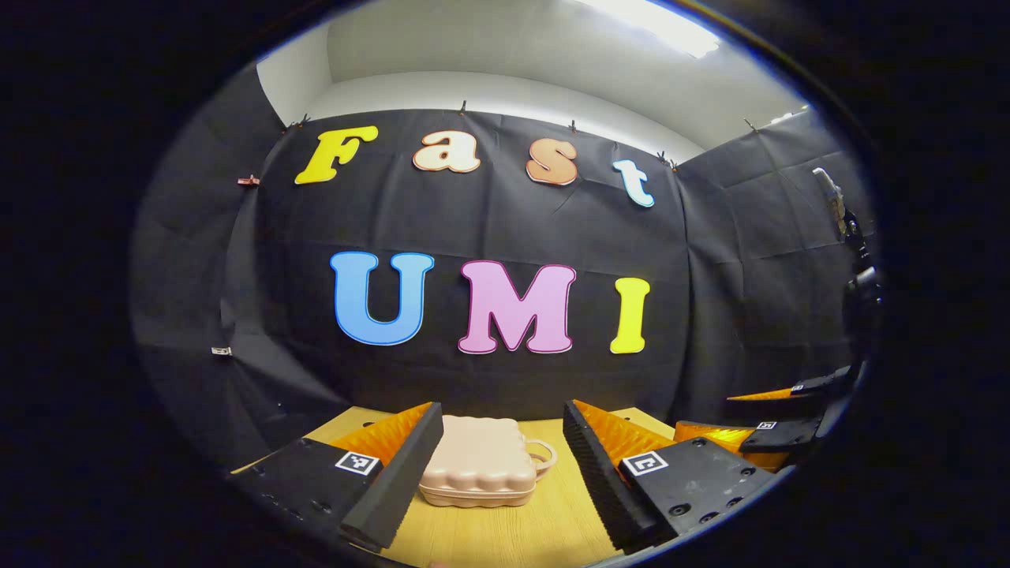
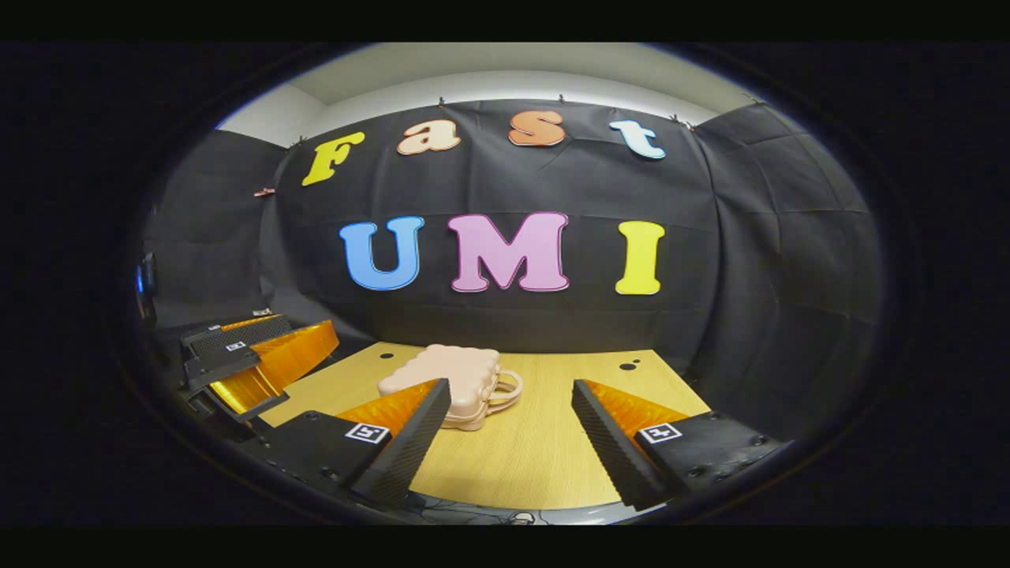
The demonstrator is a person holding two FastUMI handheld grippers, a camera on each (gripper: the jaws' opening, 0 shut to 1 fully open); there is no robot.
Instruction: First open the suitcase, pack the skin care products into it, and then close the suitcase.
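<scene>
the left gripper [image 1: 499,465] hangs low over the near edge of the wooden table [image 1: 552,521], its two fingers spread wide and holding nothing, with the pink suitcase [image 1: 481,469] lying flat and closed just beyond them, framed in the gap. its handle [image 1: 543,457] points toward the right-hand finger. in the right gripper view, the right gripper [image 2: 505,430] is likewise wide apart and empty, set farther back from the suitcase, which sits toward its left finger. no skin care products can be made out on the table in these views, so the opening step looks not yet begun. the shell seems small, light and smooth; a one-sided pry at the lid would likely slide or tip the whole case, and a finger hooking the handle could drag it off the table edge.
</scene>
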